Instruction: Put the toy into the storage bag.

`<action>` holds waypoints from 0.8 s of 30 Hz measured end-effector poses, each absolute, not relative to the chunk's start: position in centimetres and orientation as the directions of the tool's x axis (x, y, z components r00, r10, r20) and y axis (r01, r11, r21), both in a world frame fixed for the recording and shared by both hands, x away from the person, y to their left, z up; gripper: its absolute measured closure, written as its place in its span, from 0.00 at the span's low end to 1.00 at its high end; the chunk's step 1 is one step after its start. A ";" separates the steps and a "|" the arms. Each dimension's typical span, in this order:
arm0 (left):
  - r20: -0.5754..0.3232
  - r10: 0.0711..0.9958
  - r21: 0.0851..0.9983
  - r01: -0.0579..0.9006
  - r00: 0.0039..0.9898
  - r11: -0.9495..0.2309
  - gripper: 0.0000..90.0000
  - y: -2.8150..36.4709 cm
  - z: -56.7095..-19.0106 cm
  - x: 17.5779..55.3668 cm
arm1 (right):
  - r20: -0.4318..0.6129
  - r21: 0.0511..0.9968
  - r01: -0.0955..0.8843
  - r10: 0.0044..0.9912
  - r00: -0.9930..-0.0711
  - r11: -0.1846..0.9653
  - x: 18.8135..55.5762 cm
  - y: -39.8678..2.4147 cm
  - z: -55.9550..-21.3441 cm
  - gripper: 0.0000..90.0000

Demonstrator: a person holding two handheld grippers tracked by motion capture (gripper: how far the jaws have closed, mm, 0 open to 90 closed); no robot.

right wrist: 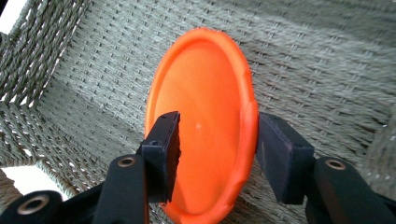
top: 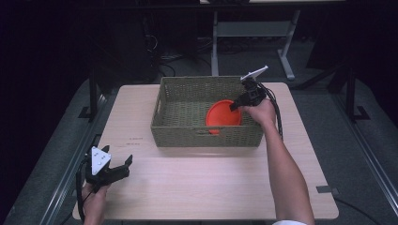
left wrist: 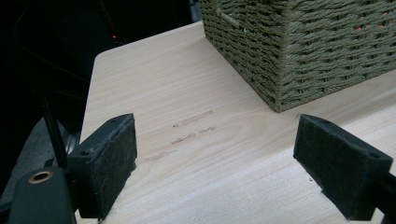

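right gripper (right wrist: 215,154) fingers pinch the orange plate's (right wrist: 205,121) rim inside the basket (top: 187,96); left gripper (left wrist: 217,168) spread wide, empty.

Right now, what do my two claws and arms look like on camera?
Both claws are black. The left claw has two flat rectangular felt-like pads, brass-coloured pivot rivets, a grey three-cornered plate on top and a black cable. The right claw has the same plate and a black cable. Forearms are bare; a white sleeve edge shows.

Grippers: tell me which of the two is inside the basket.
The right gripper. It reaches into the woven basket, its jaws straddling the rim of the orange plate. The left gripper is open over bare table outside it.
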State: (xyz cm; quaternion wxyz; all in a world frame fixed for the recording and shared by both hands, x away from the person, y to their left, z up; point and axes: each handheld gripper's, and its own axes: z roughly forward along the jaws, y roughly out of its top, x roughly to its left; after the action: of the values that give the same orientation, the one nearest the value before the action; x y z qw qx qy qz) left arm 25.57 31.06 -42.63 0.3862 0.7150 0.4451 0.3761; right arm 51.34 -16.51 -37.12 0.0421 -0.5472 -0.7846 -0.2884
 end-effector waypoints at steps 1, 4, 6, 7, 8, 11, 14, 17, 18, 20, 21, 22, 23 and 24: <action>0.194 0.927 0.887 0.347 0.320 -0.305 0.14 31.1 -42.6 25.6 | 0.379 0.410 0.882 0.836 -0.397 0.232 51.3 -16.6 -37.0 0.54; 0.196 0.927 0.887 0.346 0.321 -0.307 0.14 31.0 -42.6 25.6 | 0.389 0.425 0.878 0.832 -0.396 0.220 51.2 -17.0 -36.6 0.54; 0.199 0.925 0.886 0.345 0.323 -0.311 0.14 31.0 -42.6 25.6 | 0.403 0.438 0.874 0.823 -0.401 0.212 51.0 -17.2 -36.4 0.53; 0.198 0.925 0.886 0.344 0.324 -0.310 0.14 31.0 -42.6 25.5 | 0.399 0.434 0.875 0.825 -0.400 0.215 50.9 -17.2 -36.2 0.52; 0.198 0.925 0.887 0.343 0.324 -0.310 0.14 30.9 -42.5 25.5 | 0.399 0.434 0.874 0.822 -0.406 0.221 50.8 -17.1 -36.1 0.52; 0.196 0.924 0.885 0.346 0.327 -0.310 0.14 30.9 -42.6 25.6 | 0.408 0.450 0.864 0.808 -0.425 0.226 50.5 -17.2 -35.7 0.51; 0.199 0.923 0.886 0.342 0.330 -0.313 0.14 30.9 -42.6 25.6 | 0.412 0.468 0.853 0.797 -0.441 0.230 50.2 -17.2 -35.3 0.51; 0.197 0.924 0.887 0.343 0.327 -0.310 0.14 30.9 -42.6 25.5 | 0.423 0.471 0.851 0.788 -0.448 0.231 50.0 -17.1 -35.0 0.49; 0.197 0.925 0.888 0.341 0.324 -0.309 0.14 30.9 -42.6 25.5 | 0.423 0.478 0.847 0.783 -0.456 0.235 49.9 -17.1 -34.9 0.49; 0.194 0.926 0.890 0.339 0.323 -0.305 0.14 30.9 -42.6 25.5 | 0.432 0.478 0.845 0.773 -0.465 0.241 49.7 -17.0 -34.7 0.48; 0.196 0.926 0.890 0.338 0.324 -0.307 0.14 30.9 -42.5 25.5 | 0.438 0.483 0.842 0.766 -0.471 0.242 49.6 -17.0 -34.5 0.47; 0.197 0.925 0.889 0.339 0.324 -0.308 0.14 30.8 -42.5 25.5 | 0.444 0.487 0.839 0.758 -0.478 0.243 49.5 -16.9 -34.4 0.47; 0.196 0.925 0.890 0.337 0.325 -0.307 0.14 30.8 -42.6 25.5 | 0.446 0.492 0.836 0.754 -0.483 0.244 49.4 -16.8 -34.2 0.45; 0.200 0.923 0.887 0.341 0.327 -0.313 0.14 30.8 -42.6 25.5 | 0.444 0.498 0.832 0.752 -0.488 0.247 49.3 -16.8 -34.1 0.44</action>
State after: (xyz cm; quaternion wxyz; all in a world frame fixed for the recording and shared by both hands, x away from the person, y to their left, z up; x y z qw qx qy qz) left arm 25.49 30.83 -42.57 0.3864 0.7172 0.4407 0.3771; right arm 49.28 -16.78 -34.10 0.0568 -0.5027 -0.7874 -0.3522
